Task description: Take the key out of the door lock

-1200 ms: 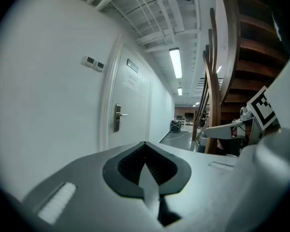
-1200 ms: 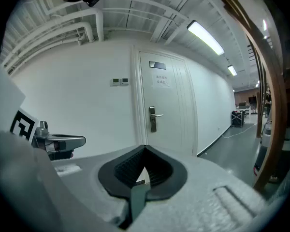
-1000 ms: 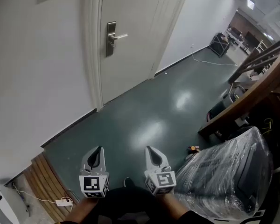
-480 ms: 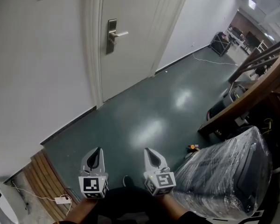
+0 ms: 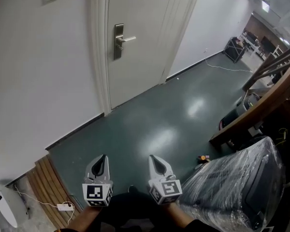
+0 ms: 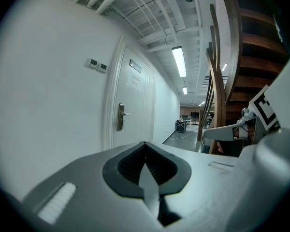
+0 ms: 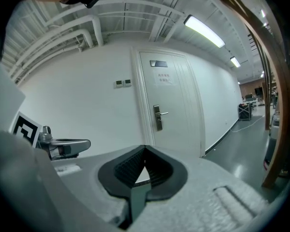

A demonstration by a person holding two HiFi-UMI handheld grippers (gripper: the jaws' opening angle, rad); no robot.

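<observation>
Both grippers hung low at six o'clock, close to the body, probably because the person stood well short of the door and had not begun reaching. The left gripper had its fingers pressed together on nothing. The right gripper was the same, its fingers closed and empty. The lock plate with its lever handle sat at eleven o'clock, well apart from them. The key was too small to make out there. A paper sign on the door carried print too small to read.
</observation>
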